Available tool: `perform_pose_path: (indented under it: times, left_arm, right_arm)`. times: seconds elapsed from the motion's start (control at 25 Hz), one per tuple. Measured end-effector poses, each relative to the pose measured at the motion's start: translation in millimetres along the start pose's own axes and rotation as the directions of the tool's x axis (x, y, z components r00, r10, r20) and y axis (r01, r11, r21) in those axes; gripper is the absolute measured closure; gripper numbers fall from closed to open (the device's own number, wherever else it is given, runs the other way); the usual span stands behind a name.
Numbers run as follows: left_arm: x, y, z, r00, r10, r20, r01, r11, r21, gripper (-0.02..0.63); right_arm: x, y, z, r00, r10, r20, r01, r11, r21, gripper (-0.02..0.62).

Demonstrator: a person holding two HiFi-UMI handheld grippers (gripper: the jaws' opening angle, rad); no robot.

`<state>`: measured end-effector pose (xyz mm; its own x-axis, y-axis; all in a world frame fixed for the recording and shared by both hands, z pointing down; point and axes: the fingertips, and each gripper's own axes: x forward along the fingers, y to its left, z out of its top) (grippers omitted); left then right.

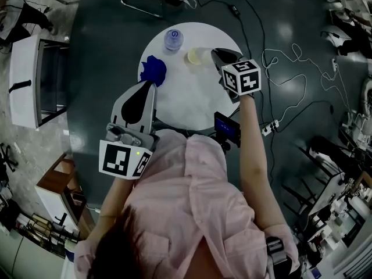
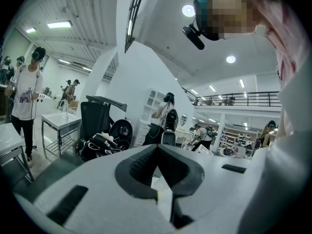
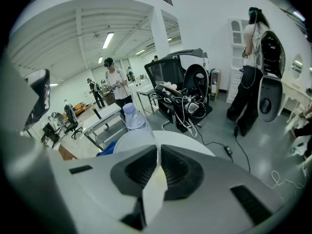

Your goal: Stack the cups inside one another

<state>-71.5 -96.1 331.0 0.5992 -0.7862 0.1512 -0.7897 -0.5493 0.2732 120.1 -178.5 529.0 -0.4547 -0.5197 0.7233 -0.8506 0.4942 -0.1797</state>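
pinching pale cup (image 1: 196,56) in right gripper (image 1: 213,54) at tabletop's far edge; holding left gripper (image 1: 152,86) clenched, empty; next, probably nesting with blue cup (image 1: 154,70).

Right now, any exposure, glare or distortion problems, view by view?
Head view: underexposed, floor nearly black, only the white table reads bright; edges bend. Left gripper view: fisheye, black corners, ceiling lamps blown out, left gripper looms large. Right gripper view: same fisheye, evenly lit; the cup pinched in the right gripper looks pale and soft.
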Motion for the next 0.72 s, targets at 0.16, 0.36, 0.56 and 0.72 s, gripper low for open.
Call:
perform_pose_path:
  times: [0.16,0.36,0.56,0.72]
  left_arm:
    - [1.2,-0.2,-0.1,1.000,0.002,0.001,-0.002,1.000,0.003,0.591]
    - [1.8,1.4,-1.0,1.000,0.010,0.000,-0.010,1.000,0.000,0.591]
    - [2.6,3.3,1.4,1.000,0.020,-0.001,-0.020,1.000,0.001,0.591]
    - [3.3,7.1,0.4,1.000,0.028,0.000,-0.028,1.000,-0.010,0.592]
  right_arm:
    - [5.4,1.5,-1.5,1.000,0.014,-0.019,-0.014,1.000,-0.010,0.552]
    - [15.2,2.4,-5.4,0.998,0.026,-0.048,-0.028,0.999,-0.027,0.552]
    - [23.6,2.9,-7.4,0.997,0.037,-0.073,-0.040,0.999,-0.036,0.552]
    - [31.4,1.7,-11.3,0.995,0.041,-0.089,-0.045,0.998,-0.041,0.552]
